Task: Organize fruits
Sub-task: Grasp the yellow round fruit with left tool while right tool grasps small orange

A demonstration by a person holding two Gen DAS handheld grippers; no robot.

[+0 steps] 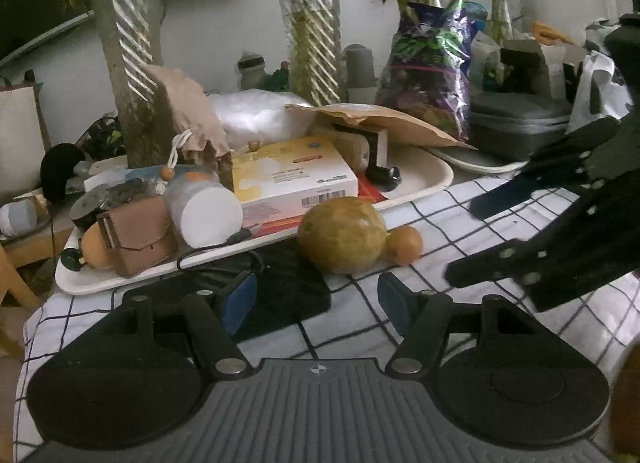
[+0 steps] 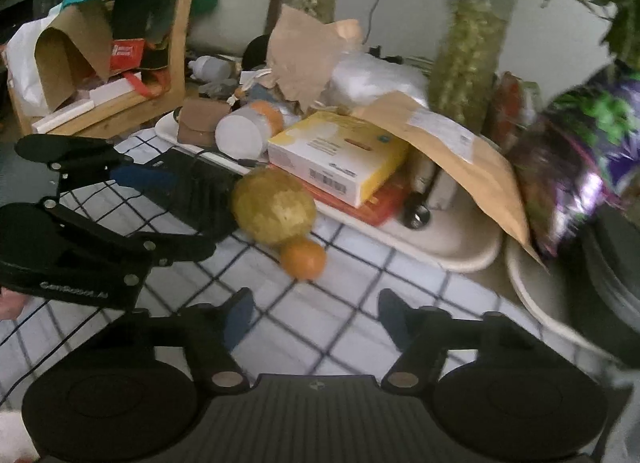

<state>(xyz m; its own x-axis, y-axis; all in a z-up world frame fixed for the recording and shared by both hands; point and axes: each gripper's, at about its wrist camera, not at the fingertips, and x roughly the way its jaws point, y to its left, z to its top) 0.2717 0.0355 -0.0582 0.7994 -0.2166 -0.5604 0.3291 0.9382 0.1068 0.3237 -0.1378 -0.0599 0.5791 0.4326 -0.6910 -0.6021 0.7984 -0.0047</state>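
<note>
A large yellow-green round fruit [image 1: 342, 235] [image 2: 274, 211] rests on the checked cloth [image 1: 460, 219] against the front rim of a white tray. A small orange [image 1: 404, 245] [image 2: 303, 259] touches its right side. My left gripper [image 1: 316, 303] is open just short of the large fruit, with nothing between its blue pads. It also shows at the left of the right wrist view, left gripper [image 2: 176, 211]. My right gripper [image 2: 316, 315] is open a little before the orange and holds nothing. From the left wrist view this right gripper [image 1: 480, 239] reaches in from the right.
The white tray [image 1: 420, 183] behind the fruits holds a yellow-white box [image 1: 292, 175], a white canister [image 1: 208, 215], a brown pouch [image 1: 138, 239] and paper bags. Tall glass vases [image 1: 128, 63] and a purple bag [image 1: 432, 75] stand behind. A black pad [image 1: 288, 291] lies on the cloth.
</note>
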